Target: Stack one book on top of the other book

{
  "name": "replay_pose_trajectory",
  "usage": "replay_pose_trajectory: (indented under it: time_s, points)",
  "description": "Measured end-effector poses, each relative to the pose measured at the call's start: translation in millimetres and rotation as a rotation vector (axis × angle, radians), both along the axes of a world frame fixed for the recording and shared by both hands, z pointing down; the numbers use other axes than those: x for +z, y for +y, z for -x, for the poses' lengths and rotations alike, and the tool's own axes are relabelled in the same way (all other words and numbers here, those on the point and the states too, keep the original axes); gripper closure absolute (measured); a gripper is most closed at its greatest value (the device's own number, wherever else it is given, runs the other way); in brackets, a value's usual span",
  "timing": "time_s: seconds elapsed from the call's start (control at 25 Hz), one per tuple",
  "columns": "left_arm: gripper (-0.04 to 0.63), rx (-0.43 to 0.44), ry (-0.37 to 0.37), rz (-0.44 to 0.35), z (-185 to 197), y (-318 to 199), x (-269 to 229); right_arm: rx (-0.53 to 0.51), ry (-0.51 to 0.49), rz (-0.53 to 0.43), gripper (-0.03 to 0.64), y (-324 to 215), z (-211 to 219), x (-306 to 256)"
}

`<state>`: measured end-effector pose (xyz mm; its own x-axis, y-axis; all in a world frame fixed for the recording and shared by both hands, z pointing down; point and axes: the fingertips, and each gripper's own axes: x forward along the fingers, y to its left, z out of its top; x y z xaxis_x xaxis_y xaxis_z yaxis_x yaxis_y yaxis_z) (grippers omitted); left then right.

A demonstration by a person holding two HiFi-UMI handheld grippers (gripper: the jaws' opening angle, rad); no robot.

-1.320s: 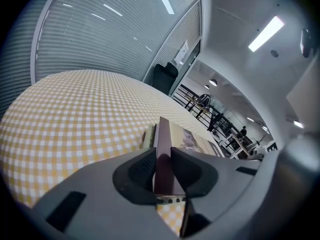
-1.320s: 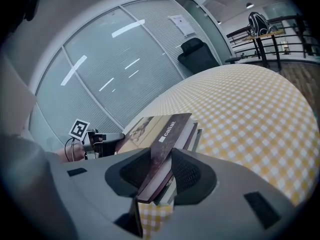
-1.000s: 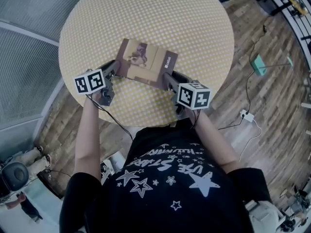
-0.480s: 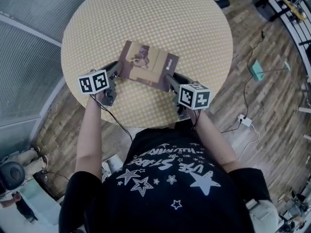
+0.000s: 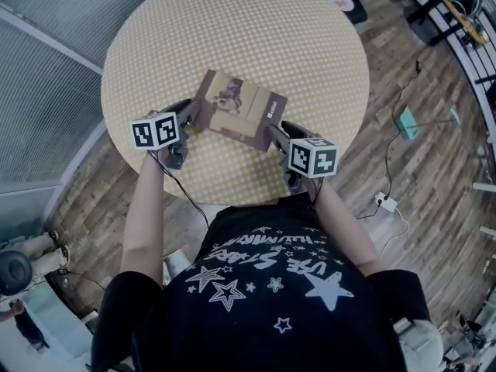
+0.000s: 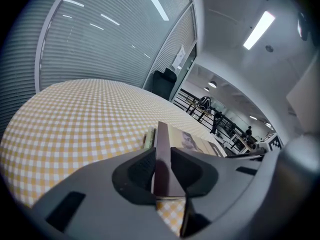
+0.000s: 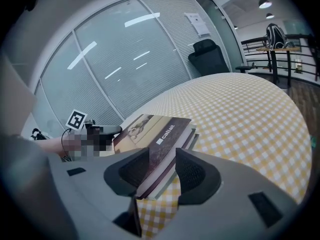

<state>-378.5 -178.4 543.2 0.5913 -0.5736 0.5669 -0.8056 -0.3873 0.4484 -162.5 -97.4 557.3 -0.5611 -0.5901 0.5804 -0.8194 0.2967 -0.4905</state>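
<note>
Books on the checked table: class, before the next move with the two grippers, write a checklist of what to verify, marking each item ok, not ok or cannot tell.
1. Top book lies on the lower book: ok.
2. Stack rests on the table, well in from its rim: ok.
3. Edges squared up: cannot tell; the lower book peeks out past the top one.
4. Right gripper released: ok. Its jaws have just been opening and stand apart, with the stack's corner between them.
5. Left gripper released: not ok; it is shut on the top book's edge.
</note>
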Motion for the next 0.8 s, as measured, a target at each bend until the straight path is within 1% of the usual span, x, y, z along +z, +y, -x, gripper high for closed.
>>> replay_pose_trajectory:
  time_s: [0.16, 0.24, 0.32, 0.52, 0.6, 0.72, 0.8]
  points:
    - [0.502, -0.035, 0.018, -0.051, -4, -2, -21, 0.027, 0.001, -0.018, 0.465, -13, -21, -6]
    - [0.502, -0.032, 0.009, -0.074, -10, -1, -29, 0.052, -0.002, -0.03, 0.465, -21, -34, -11]
    - [0.502, -0.044, -0.002, -0.098, -15, 0, -38, 0.054, -0.019, -0.052, 0.466, -31, -43, -20]
    - [0.502, -0.132, -0.01, -0.139, -28, 11, -55, -0.031, -0.065, -0.105, 0.466, -57, -57, -38]
    - [0.502, -0.168, -0.013, -0.142, -35, 15, -59, -0.069, -0.089, -0.099, 0.469, -66, -61, -39]
    - [0.502, -0.224, -0.022, -0.138, -45, 20, -61, -0.126, -0.096, -0.084, 0.477, -78, -67, -41]
    - [0.502, -0.277, -0.036, -0.135, -50, 27, -61, -0.17, -0.106, -0.086, 0.486, -82, -70, -41]
